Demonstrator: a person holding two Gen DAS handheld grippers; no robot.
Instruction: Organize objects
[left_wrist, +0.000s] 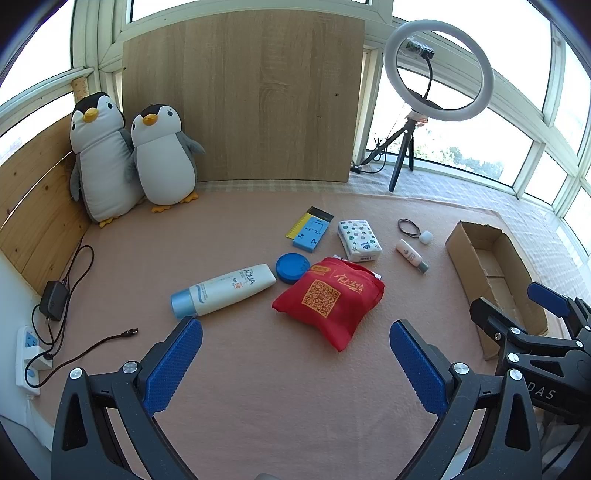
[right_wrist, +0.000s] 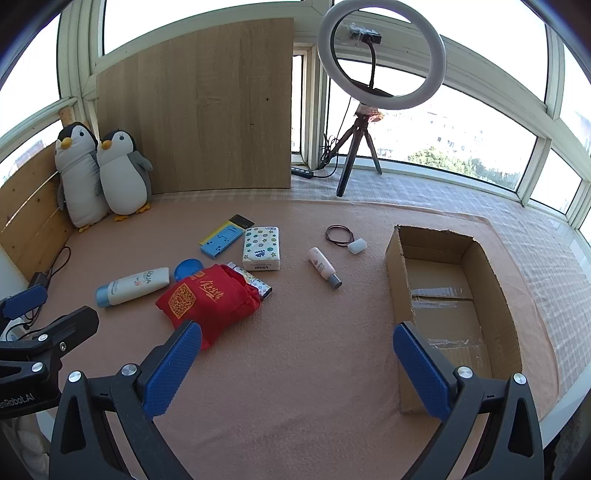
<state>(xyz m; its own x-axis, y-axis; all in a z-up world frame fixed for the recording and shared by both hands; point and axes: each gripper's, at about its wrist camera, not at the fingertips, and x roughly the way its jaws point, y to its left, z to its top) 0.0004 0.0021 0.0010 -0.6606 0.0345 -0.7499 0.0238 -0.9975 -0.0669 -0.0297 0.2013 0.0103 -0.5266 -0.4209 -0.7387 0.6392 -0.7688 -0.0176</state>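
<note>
We're basically at square one here — the cardboard box (right_wrist: 491, 280) on the right is empty and nothing has gone in yet. Everything is scattered on the pink mat (right_wrist: 295, 369): the sunscreen bottle (left_wrist: 225, 290), blue lid (left_wrist: 293, 267), red bag (left_wrist: 330, 299), tissue pack (right_wrist: 262, 248), blue holder on a yellow ruler (left_wrist: 308, 233), small bottle (right_wrist: 325, 267), hair ties (right_wrist: 338, 234) and a little white cap (right_wrist: 357, 245). Our left gripper (left_wrist: 295, 369) and right gripper (right_wrist: 297, 369) both hover with jaws wide apart, holding nothing — so the whole job's left.
</note>
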